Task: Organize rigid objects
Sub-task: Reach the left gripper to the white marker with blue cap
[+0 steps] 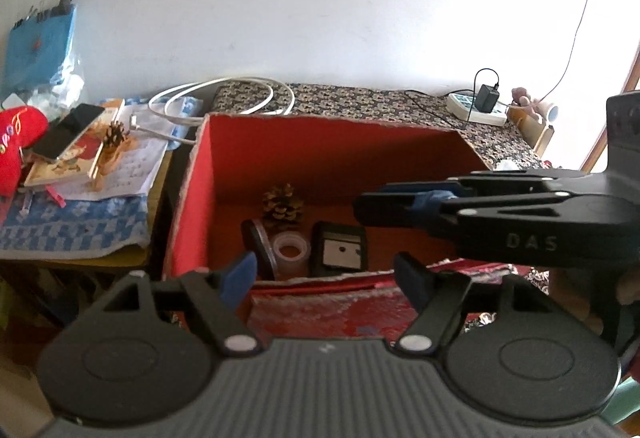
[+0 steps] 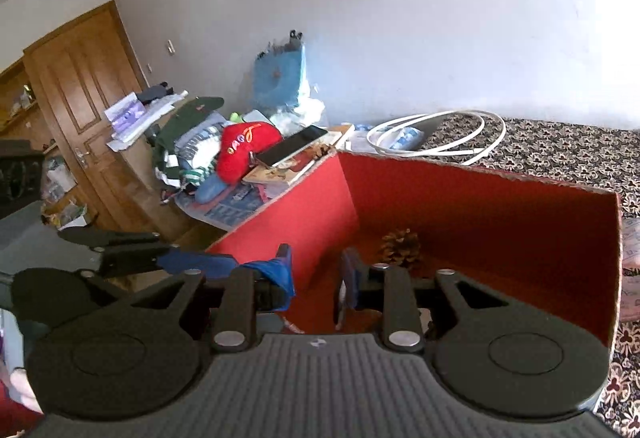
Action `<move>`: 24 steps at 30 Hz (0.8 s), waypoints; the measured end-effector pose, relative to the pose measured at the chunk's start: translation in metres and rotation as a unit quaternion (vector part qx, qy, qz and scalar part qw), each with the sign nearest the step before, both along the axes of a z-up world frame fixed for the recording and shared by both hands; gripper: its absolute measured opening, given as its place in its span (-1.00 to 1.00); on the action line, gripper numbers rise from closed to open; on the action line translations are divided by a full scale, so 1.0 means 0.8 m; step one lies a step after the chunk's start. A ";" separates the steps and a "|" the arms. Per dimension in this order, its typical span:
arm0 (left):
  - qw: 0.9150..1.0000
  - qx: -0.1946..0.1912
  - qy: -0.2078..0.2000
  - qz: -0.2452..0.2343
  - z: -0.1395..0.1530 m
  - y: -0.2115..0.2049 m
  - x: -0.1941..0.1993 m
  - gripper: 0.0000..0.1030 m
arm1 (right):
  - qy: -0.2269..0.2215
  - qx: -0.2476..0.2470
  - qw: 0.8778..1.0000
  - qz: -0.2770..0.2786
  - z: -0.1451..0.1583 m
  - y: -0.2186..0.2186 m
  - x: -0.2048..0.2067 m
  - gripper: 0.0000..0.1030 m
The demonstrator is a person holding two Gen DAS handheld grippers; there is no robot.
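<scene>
- Box (image 1: pixel 280 158): red inside.
- Pine cone (image 1: pixel 282 207): brown.
- Cloth (image 1: pixel 380 104): black with a pale floral pattern.
- Cable (image 1: pixel 224 94): white.
- Door (image 2: pixel 88 142): brown wood.

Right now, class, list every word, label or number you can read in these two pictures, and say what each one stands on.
"DAS": on the right gripper.
Gold letters on the red cushion: too blurred to read.
Book cover under the phone: print unreadable.
Label on the black case: nothing readable.

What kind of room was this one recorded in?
Probably a lived-in home room, perhaps a bedroom or spare room: a panelled wooden door, a side table heaped with clothes and books, and a patterned cloth surface bearing a power strip.
</scene>
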State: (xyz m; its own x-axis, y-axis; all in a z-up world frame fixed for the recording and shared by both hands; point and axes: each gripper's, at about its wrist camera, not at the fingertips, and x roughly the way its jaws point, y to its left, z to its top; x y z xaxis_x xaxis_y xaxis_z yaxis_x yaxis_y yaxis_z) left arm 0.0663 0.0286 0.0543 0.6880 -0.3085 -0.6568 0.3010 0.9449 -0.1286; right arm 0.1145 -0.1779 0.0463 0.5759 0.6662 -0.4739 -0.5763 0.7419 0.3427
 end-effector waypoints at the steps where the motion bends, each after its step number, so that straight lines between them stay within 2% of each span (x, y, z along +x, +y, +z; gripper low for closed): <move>1: 1.000 -0.001 0.003 -0.003 0.000 -0.002 -0.003 0.51 | -0.001 0.001 1.000 0.000 0.001 -0.002 -0.004 -0.81; 6: 1.000 0.007 0.006 -0.002 0.000 -0.009 -0.016 0.54 | -0.006 -0.001 1.000 0.003 0.005 -0.011 -0.025 -0.79; 13: 1.000 0.005 0.017 0.002 -0.002 -0.016 -0.042 0.58 | 0.000 0.020 1.000 0.001 0.009 -0.032 -0.051 -0.78; 15: 1.000 0.005 0.021 0.004 -0.005 -0.018 -0.048 0.64 | 0.008 0.027 1.000 0.002 0.009 -0.038 -0.057 -0.78; 17: 1.000 0.003 0.024 0.006 -0.009 -0.019 -0.056 0.99 | 0.013 0.032 0.999 0.003 0.009 -0.043 -0.065 -0.78; 24: 0.998 0.003 0.054 0.015 -0.033 -0.026 -0.081 0.98 | 0.040 0.055 0.998 0.015 -0.005 -0.059 -0.097 -0.76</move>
